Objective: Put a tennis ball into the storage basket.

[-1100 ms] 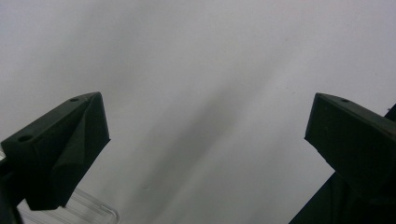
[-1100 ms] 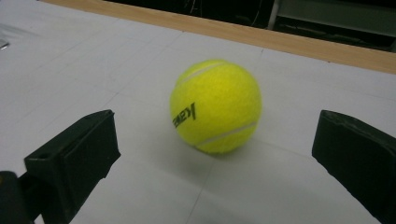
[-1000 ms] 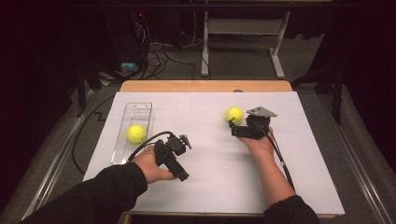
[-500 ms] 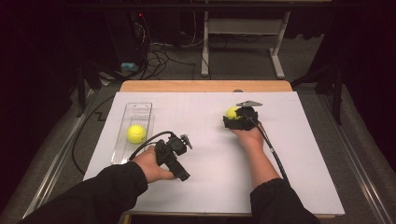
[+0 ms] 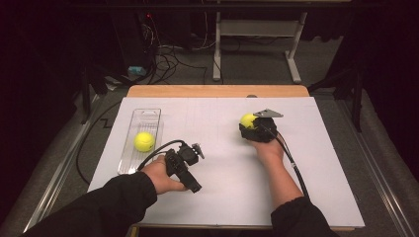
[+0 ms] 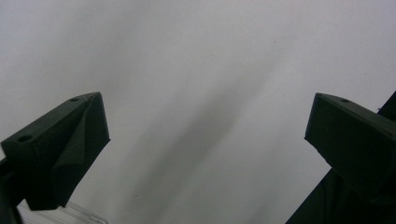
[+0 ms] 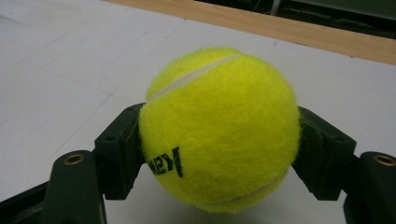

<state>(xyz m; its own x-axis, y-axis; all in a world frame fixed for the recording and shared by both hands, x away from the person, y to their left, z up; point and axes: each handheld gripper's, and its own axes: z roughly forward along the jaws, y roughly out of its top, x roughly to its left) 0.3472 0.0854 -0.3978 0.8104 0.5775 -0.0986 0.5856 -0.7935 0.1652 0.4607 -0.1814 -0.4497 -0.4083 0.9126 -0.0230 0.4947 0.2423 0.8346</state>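
- Gripping: right hand-held gripper (image 7: pixel 219 154) clamped on tennis ball (image 7: pixel 219 128) across its widest part, ball low on worktop (image 5: pixel 222 192).
- Needed steady squeeze, straight lift.
- Left hand-held gripper (image 6: pixel 205 140) gaped wide, empty, beside clear tray (image 5: pixel 129 163).

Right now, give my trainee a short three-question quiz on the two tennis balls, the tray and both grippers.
1. True or false: the left gripper holds a tennis ball.
2. Where does the tennis ball on the left lie? A) in the clear plastic tray B) on the wooden table edge C) on the floor
3. Fill in: the right gripper has a jaw against each side of the other ____ ball.

Key: 1 false, its jaws stand wide apart over bare white table cover. 2 A. 3 tennis.
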